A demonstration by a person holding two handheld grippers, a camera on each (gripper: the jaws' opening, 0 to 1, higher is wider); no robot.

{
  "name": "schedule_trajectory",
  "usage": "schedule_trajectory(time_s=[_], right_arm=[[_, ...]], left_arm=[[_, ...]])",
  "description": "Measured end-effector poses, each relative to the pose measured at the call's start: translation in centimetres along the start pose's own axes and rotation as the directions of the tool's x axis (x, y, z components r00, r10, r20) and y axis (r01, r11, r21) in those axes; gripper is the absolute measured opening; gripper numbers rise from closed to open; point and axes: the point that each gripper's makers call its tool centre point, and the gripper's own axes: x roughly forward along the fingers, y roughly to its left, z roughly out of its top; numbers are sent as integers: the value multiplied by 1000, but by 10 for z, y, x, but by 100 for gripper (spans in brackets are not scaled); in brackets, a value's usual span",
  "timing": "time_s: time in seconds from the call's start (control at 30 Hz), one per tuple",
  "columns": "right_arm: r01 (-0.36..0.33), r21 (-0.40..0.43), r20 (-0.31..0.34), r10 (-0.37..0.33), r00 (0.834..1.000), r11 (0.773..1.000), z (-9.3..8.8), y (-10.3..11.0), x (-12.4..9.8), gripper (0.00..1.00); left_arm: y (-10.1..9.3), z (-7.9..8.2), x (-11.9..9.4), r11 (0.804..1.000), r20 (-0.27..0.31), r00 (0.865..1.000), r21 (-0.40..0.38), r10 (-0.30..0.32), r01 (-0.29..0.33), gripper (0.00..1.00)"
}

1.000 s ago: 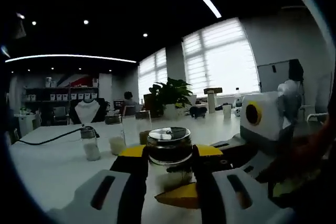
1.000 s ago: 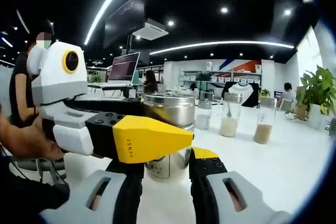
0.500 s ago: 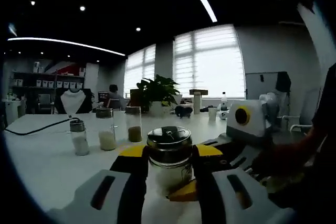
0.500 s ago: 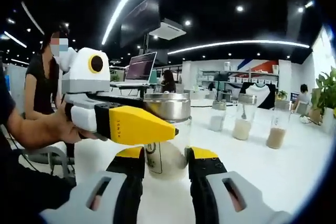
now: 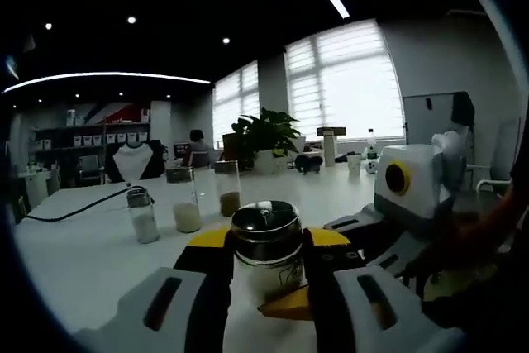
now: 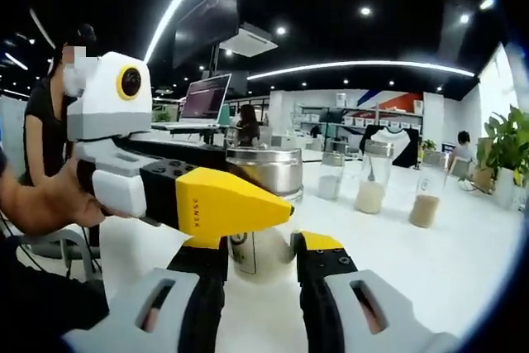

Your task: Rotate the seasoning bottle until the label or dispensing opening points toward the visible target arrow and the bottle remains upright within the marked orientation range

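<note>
left gripper view: seasoning bottle [image 5: 266, 241] stands upright on the white table [image 5: 83, 254], its steel cap between the left gripper [image 5: 266, 241] jaws, which clamp it; three other jars [image 5: 186, 200] stand well behind. right gripper view: right gripper [image 6: 258, 247] jaws flank the bottle's [image 6: 263, 204] glass base, contact unclear, so i cannot tell whether they grip. the left gripper [image 6: 248, 202] crosses in front, a hand [image 6: 41, 204] holding it.

text: "SENSE" | on: yellow jaw of left hand-held gripper [image 6: 248, 212] | view: right gripper view
</note>
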Motion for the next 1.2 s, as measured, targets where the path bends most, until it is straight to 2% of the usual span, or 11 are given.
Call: schedule_trajectory(time_s=[0.03, 0.1, 0.13, 0.17, 0.23, 0.43, 0.6, 0.7, 1.0, 1.2], right_arm=[[-7, -8, 6, 7, 1000, 1000, 1, 1, -1, 31], [-31, 10, 42, 30, 999, 999, 10, 2, -4, 32], [-33, 15, 43, 32, 999, 999, 11, 1, -5, 33], [-31, 11, 22, 31, 999, 999, 9, 0, -4, 34], [-41, 6, 21, 41, 999, 999, 8, -1, -4, 35], [-43, 17, 1, 43, 999, 999, 2, -9, -6, 36], [-38, 17, 2, 38, 999, 999, 3, -12, -9, 35], [-31, 19, 6, 30, 1000, 999, 5, -14, -11, 32], [-21, 15, 12, 21, 1000, 1000, 6, -18, -14, 31], [-22, 23, 15, 21, 1000, 1000, 5, -21, -15, 29]], left_arm=[[2, 0, 0, 1000, -2, 1000, -1, 3, -3, 35], [13, -7, -2, 998, -36, 998, 46, 52, -50, 35], [14, -8, -3, 998, -35, 998, 40, 57, -56, 35], [16, -7, -3, 998, -25, 998, 23, 58, -57, 35], [22, -7, -4, 998, -23, 998, -4, 64, -64, 35], [38, -5, -9, 994, -19, 994, 19, 111, -110, 35], [58, -11, -14, 987, -30, 987, 26, 160, -159, 35], [66, -18, -16, 988, -48, 987, 2, 156, -156, 35], [71, -24, -17, 990, -56, 988, -17, 142, -143, 35], [73, -24, -19, 993, -40, 993, -26, 114, -115, 35]])
